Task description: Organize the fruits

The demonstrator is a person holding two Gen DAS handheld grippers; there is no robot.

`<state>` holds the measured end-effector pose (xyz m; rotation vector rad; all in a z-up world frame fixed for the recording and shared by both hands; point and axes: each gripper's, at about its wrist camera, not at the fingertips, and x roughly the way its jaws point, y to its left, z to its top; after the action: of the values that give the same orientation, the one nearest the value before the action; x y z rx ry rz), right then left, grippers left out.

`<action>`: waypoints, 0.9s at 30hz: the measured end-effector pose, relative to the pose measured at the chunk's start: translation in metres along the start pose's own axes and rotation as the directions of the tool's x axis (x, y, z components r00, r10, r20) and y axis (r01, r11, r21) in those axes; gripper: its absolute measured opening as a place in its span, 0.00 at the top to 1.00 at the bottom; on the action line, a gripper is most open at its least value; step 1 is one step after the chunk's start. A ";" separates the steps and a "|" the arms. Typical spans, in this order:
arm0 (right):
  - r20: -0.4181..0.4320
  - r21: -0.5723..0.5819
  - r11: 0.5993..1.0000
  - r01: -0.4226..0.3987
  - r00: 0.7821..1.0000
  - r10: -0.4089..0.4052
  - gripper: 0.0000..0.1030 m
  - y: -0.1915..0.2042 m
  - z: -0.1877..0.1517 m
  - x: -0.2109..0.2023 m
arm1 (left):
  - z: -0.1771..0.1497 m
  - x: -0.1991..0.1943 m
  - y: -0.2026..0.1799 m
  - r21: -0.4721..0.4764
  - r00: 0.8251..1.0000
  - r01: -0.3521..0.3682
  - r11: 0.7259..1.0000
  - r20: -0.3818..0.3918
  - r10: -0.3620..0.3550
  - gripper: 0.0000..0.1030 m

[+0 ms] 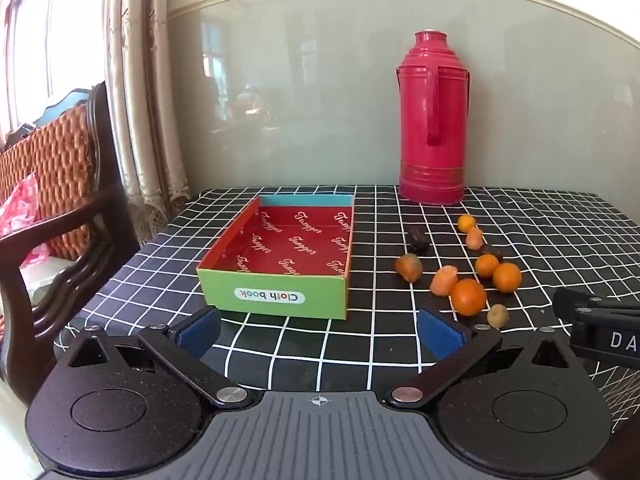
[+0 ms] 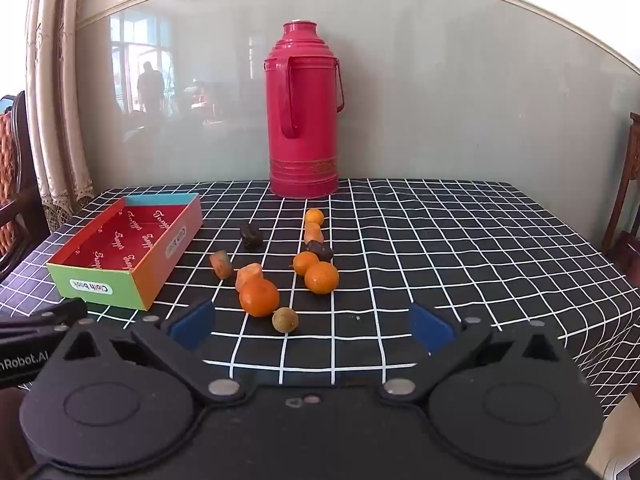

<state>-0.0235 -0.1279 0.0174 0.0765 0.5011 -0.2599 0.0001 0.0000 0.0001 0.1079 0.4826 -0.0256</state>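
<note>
Fruit (image 2: pixel 259 296) lies loose on the cloth (image 2: pixel 440 240), just ahead and left of the right gripper (image 2: pixel 312 328), nearer it than the left gripper (image 1: pixel 320 332), both spread wide and empty, with the box (image 2: pixel 100 280) further left, long axis running near-to-far.

Glossy red flask (image 2: pixel 303 128); cardboard box (image 1: pixel 280 256); checked cloth tablecloth (image 2: pixel 440 240); matt black jaws.

Open cardboard box (image 1: pixel 276 260), red-lined, nothing inside, sits left. Loose tangerines (image 2: pixel 259 297), orange chunks (image 2: pixel 249 274), dark fruits (image 2: pixel 251 236) scattered beside it on the cloth.
</note>
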 end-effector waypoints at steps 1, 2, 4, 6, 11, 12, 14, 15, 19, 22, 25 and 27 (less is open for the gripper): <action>0.000 -0.001 1.000 -0.001 1.000 0.001 0.06 0.000 0.000 -0.001 | 0.000 0.000 0.000 -0.004 1.000 0.000 1.000 0.000 0.000 0.00; -0.011 0.003 1.000 0.002 1.000 -0.002 0.06 0.000 0.000 -0.001 | 0.000 0.000 -0.001 0.010 1.000 -0.003 1.000 0.001 0.003 0.00; -0.012 -0.004 1.000 0.006 1.000 -0.006 0.06 0.003 0.002 -0.001 | 0.000 0.001 -0.001 0.007 1.000 -0.004 1.000 -0.003 0.004 0.00; -0.010 -0.006 1.000 0.007 1.000 -0.007 0.06 0.005 0.002 -0.002 | 0.001 0.002 -0.002 0.002 1.000 -0.003 1.000 -0.006 0.003 0.00; -0.022 -0.018 1.000 0.002 1.000 -0.003 0.06 0.007 -0.001 0.004 | 0.001 0.002 0.001 -0.010 1.000 0.005 1.000 -0.009 -0.005 0.00; -0.024 -0.018 1.000 -0.001 1.000 0.000 0.06 0.006 0.000 0.004 | 0.001 0.002 0.000 -0.010 1.000 0.004 1.000 -0.010 -0.004 0.00; -0.024 -0.019 1.000 -0.003 1.000 0.002 0.06 0.005 0.000 0.005 | 0.002 0.003 0.000 -0.012 1.000 0.004 1.000 -0.010 -0.004 0.00; -0.024 -0.019 1.000 -0.001 1.000 0.001 0.06 0.006 0.000 0.004 | -0.001 0.001 0.002 -0.011 1.000 0.006 1.000 -0.005 -0.006 0.00; -0.025 -0.021 1.000 -0.001 1.000 0.000 0.06 0.006 0.000 0.004 | -0.001 0.000 0.002 -0.014 1.000 0.005 1.000 -0.003 -0.005 0.00; -0.027 -0.023 1.000 0.000 1.000 0.000 0.06 0.006 0.000 0.004 | 0.001 0.001 0.003 -0.015 1.000 0.004 1.000 -0.006 -0.004 0.00; -0.029 -0.022 1.000 0.000 1.000 -0.001 0.06 0.006 0.000 0.005 | 0.002 0.001 0.004 -0.016 1.000 0.005 1.000 -0.006 -0.005 0.00; -0.030 -0.020 1.000 -0.001 1.000 0.000 0.06 0.006 0.000 0.005 | 0.001 0.001 0.004 -0.017 1.000 0.004 1.000 -0.006 -0.004 0.00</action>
<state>-0.0177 -0.1234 0.0153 0.0608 0.5336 -0.2533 0.0018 0.0035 0.0009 0.0906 0.4886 -0.0251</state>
